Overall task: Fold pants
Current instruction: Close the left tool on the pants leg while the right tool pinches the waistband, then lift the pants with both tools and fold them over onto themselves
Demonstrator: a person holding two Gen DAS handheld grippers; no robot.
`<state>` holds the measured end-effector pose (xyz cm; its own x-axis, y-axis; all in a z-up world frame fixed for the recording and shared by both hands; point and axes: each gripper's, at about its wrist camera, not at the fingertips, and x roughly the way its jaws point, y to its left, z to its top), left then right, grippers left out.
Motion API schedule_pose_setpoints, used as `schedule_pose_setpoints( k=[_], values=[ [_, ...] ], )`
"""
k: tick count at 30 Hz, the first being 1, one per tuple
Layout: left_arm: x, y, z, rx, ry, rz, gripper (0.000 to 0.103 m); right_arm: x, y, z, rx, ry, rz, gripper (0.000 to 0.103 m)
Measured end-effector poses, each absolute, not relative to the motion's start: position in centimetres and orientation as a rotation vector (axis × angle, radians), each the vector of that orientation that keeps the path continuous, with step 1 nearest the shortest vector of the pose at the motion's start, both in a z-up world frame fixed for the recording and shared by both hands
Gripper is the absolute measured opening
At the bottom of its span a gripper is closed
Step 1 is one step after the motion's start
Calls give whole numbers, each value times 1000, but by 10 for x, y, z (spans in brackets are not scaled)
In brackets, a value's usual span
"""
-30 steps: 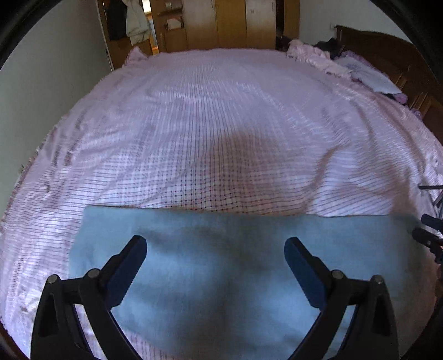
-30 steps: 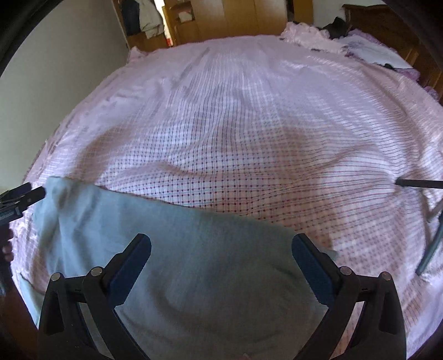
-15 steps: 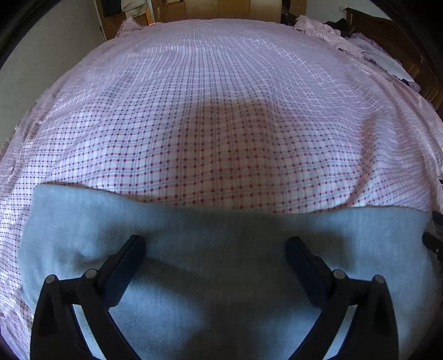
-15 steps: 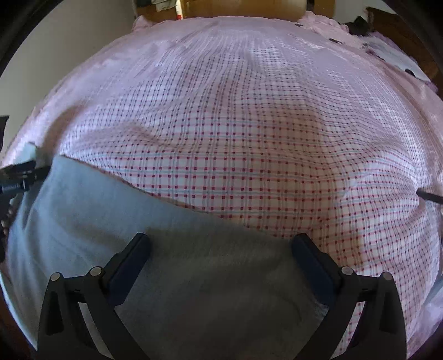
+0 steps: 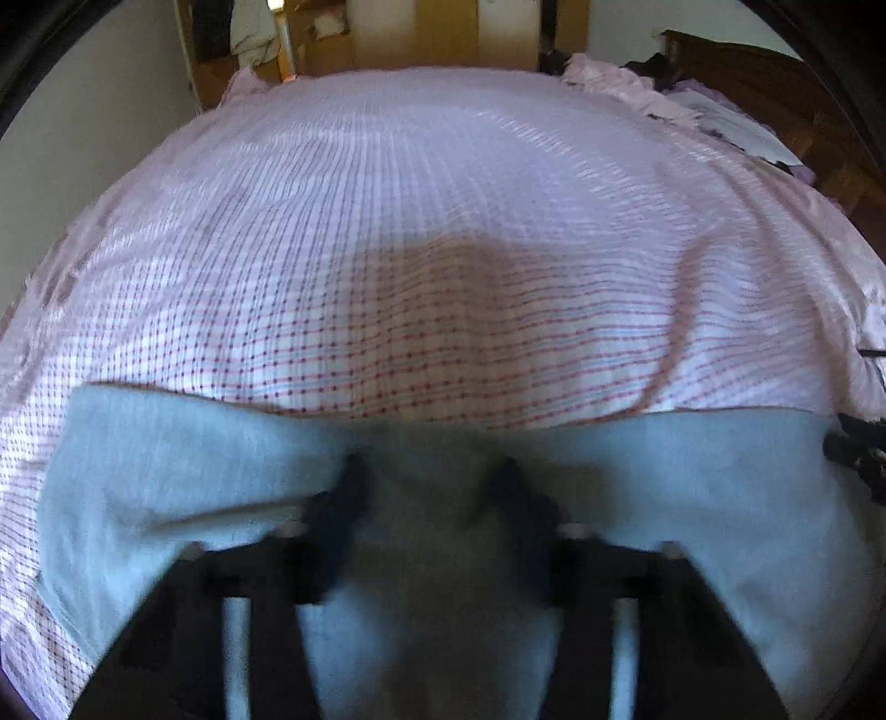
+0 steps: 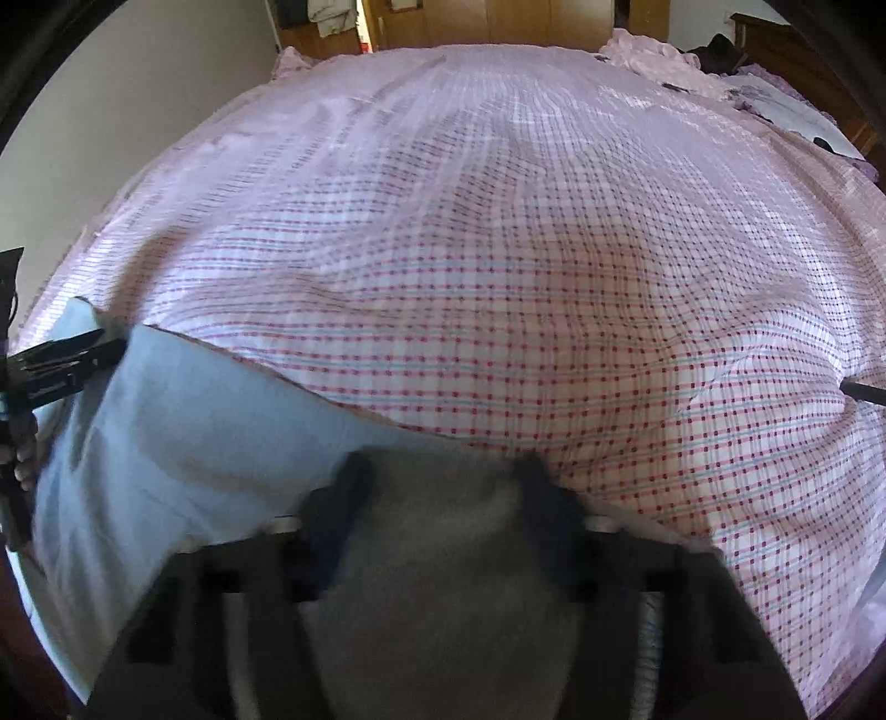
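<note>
Left wrist: left gripper closing over pants (fabric between jaws); right gripper likewise

Beyond the pants, the checked bed cover lies open toward twelve o'clock, with only low wrinkles. At one to two o'clock, crumpled clothes and a wooden headboard block the far corner. A wardrobe closes off twelve o'clock.

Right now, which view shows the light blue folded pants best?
Left wrist: the light blue folded pants span nearly the full frame, far edge visible, left gripper closing on a bunched fold. Right wrist shows only one end, shadowed around the closing right gripper.
</note>
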<state>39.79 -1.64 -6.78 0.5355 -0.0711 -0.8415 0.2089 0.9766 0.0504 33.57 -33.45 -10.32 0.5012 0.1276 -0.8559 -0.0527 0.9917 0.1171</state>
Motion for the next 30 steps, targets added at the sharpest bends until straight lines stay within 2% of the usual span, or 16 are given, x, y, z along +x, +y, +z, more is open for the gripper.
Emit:
schedule_pose_setpoints(
  k=[1, 3, 5, 19, 30],
  values=[
    [394, -17, -65, 156, 984, -167, 26, 335, -335, -101, 87, 1039, 117, 15],
    [393, -14, -59, 130, 981, -196, 5, 333, -338, -97, 113, 1041, 129, 6],
    [389, -9, -51, 100, 972, -202, 4, 325, -342, -92, 144, 1029, 141, 0],
    [296, 17, 29, 42, 811, -203, 4, 259, -339, -25, 191, 885, 224, 0],
    [200, 29, 51, -1, 744, -207, 4, 185, -320, 6, 118, 820, 243, 0]
  ],
)
